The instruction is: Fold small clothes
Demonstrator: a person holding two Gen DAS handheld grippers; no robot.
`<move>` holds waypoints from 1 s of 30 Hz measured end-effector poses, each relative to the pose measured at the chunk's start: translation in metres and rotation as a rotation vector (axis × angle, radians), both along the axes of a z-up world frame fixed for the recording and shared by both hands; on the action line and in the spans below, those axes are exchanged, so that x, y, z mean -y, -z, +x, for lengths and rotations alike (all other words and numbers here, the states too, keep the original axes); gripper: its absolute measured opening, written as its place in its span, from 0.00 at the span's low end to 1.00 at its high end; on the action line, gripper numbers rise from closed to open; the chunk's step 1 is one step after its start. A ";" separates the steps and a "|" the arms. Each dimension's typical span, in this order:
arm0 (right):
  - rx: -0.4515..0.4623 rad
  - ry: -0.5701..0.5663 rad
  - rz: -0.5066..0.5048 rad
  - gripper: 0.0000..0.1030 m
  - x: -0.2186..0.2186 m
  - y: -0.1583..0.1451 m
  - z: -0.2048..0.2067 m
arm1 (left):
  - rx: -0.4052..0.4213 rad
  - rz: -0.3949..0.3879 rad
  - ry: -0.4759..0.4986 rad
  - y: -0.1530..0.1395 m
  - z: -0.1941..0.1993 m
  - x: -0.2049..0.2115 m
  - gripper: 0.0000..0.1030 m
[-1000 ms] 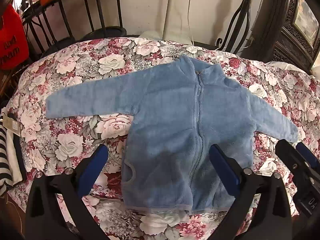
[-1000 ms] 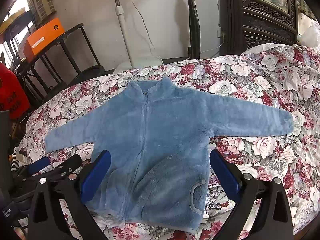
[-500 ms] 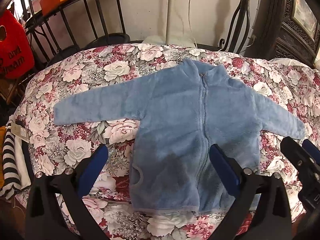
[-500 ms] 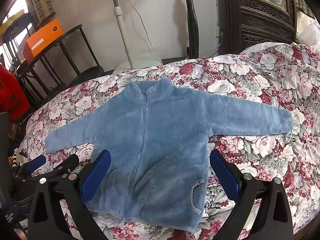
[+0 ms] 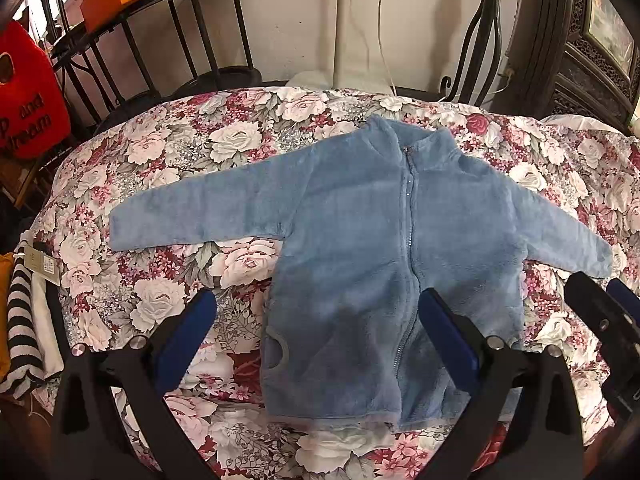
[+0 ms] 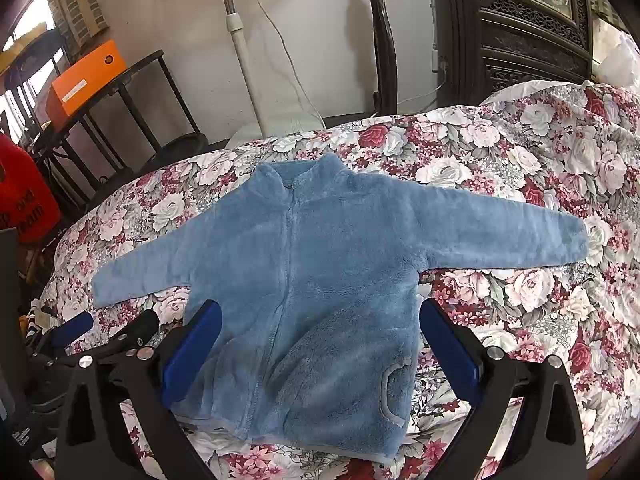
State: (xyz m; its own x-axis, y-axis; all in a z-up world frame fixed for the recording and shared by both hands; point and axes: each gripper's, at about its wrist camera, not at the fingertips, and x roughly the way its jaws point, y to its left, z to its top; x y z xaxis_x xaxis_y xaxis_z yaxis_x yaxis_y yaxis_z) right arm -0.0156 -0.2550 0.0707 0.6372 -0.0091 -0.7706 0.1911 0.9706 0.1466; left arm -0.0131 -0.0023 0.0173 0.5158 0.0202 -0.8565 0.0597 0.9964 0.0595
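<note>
A small blue fleece zip jacket lies flat, front up, on the floral bedspread, both sleeves spread out sideways. It also shows in the right wrist view. My left gripper is open and empty, held above the jacket's lower left part. My right gripper is open and empty above the jacket's lower hem. The right gripper's fingers show at the right edge of the left wrist view; the left gripper's fingers show at the left in the right wrist view.
Striped and white folded clothes with a tag lie at the bed's left edge. A black metal rack with an orange box and a red bag stands beyond. A dark carved headboard is at the back right.
Both grippers have pulled back and up a little from the jacket, so it sits smaller and farther in view. The jacket itself has not moved. Both grippers stay open.
</note>
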 end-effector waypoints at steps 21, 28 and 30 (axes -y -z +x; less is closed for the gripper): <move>-0.001 0.000 0.003 0.97 -0.001 0.002 -0.001 | 0.003 0.011 0.001 0.002 -0.001 -0.002 0.96; -0.002 0.000 0.005 0.97 0.001 0.002 -0.001 | 0.006 0.012 0.001 0.002 -0.001 -0.003 0.96; -0.003 0.000 0.004 0.97 0.001 0.001 -0.001 | 0.006 0.012 0.002 0.002 -0.001 -0.003 0.96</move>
